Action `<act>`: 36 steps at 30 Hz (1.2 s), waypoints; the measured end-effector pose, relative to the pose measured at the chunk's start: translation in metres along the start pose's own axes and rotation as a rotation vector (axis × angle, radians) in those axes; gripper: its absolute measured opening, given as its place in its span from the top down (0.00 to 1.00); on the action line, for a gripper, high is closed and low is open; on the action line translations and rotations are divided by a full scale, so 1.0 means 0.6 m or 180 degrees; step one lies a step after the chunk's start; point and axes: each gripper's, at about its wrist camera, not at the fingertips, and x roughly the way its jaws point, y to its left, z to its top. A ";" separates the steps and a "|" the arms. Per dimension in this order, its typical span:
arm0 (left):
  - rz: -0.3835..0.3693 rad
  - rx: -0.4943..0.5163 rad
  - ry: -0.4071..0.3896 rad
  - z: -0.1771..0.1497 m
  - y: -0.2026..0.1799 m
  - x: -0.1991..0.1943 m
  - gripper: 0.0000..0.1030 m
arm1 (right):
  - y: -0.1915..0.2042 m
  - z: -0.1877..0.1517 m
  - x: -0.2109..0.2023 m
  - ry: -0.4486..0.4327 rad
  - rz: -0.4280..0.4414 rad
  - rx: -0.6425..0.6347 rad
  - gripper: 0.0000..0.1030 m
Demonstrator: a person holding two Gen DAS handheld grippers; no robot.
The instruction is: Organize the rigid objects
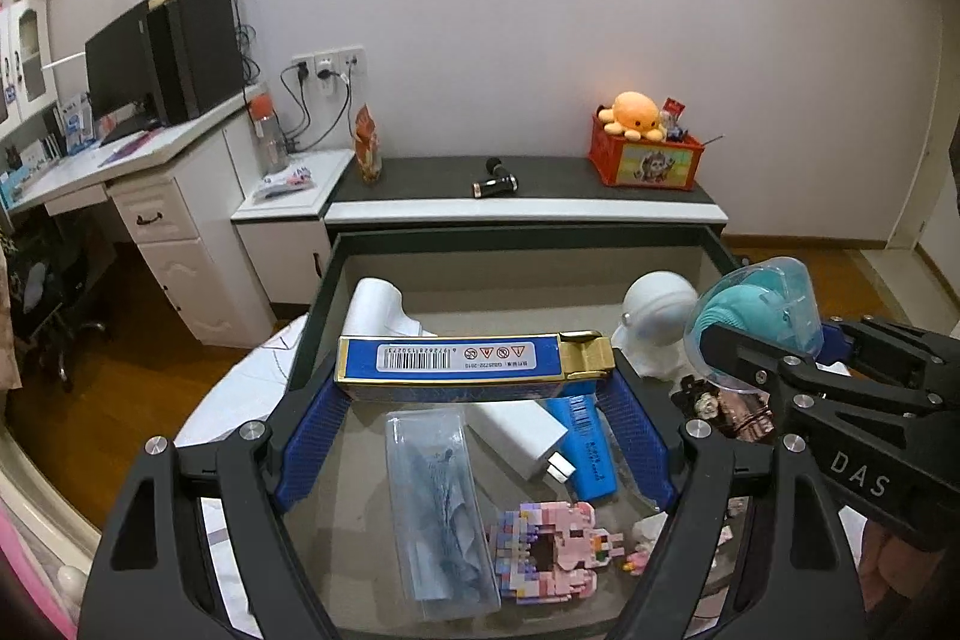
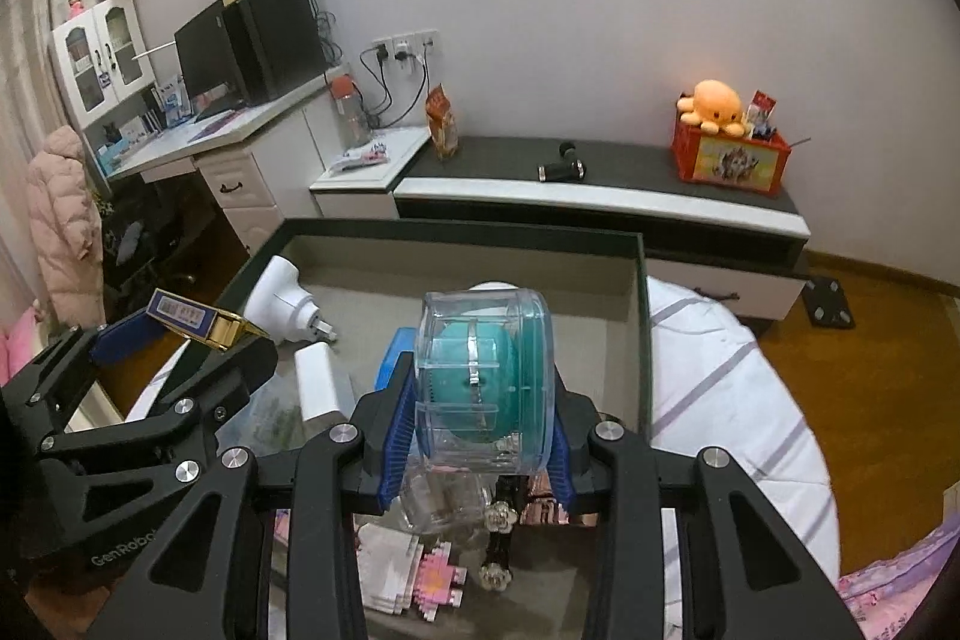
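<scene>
Blue box (image 1: 474,367) spans left tool (image 1: 474,394) fingers; teal case (image 2: 483,376) fills right tool (image 2: 483,445).

Tray (image 1: 324,280) floor, left wrist view: bare strip along the far wall, upper centre. Bottle (image 1: 375,307) blocks the upper left, white helmet (image 1: 657,310) the upper right; clear case (image 1: 441,508), charger (image 1: 522,439) and brick figure (image 1: 552,544) crowd the lower centre.
</scene>
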 end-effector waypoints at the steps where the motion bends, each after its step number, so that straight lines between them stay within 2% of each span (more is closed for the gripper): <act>1: 0.0007 0.0013 0.0006 -0.001 0.000 0.004 0.20 | -0.002 -0.002 0.003 0.0013 -0.0001 -0.0004 0.63; 6: 0.0083 0.0042 0.0026 -0.003 0.004 0.010 0.18 | -0.004 -0.003 0.016 0.0066 -0.0009 -0.0033 0.63; 8: 0.0108 0.0091 -0.0013 -0.004 0.002 0.003 0.09 | -0.003 -0.004 0.016 0.0052 -0.0002 -0.0036 0.61; 11: 0.0188 0.0103 -0.0088 -0.005 0.006 -0.011 0.03 | 0.002 -0.002 0.010 0.0002 -0.0019 -0.0060 0.53; 13: 0.0183 0.0039 -0.0112 -0.004 0.014 -0.020 0.00 | -0.001 -0.001 0.002 -0.0046 -0.0053 -0.0037 0.43; 15: 0.0184 -0.0046 -0.0152 -0.005 0.027 -0.034 0.00 | -0.007 -0.001 -0.007 -0.0098 -0.0092 0.0026 0.20; 17: 0.0227 -0.0072 -0.0194 -0.006 0.034 -0.047 0.00 | -0.013 -0.002 -0.018 -0.0132 -0.0016 0.0085 0.18; 19: 0.0255 -0.0089 -0.0237 -0.010 0.039 -0.064 0.00 | -0.015 -0.004 -0.029 -0.0162 -0.0058 0.0114 0.14; 21: 0.0263 -0.0107 -0.0276 -0.014 0.043 -0.081 0.00 | -0.014 -0.008 -0.041 -0.0216 -0.0085 0.0133 0.00; 36: 0.0302 -0.0017 -0.0521 -0.084 0.025 -0.240 0.00 | 0.028 -0.093 -0.199 -0.0599 -0.0161 0.0210 0.00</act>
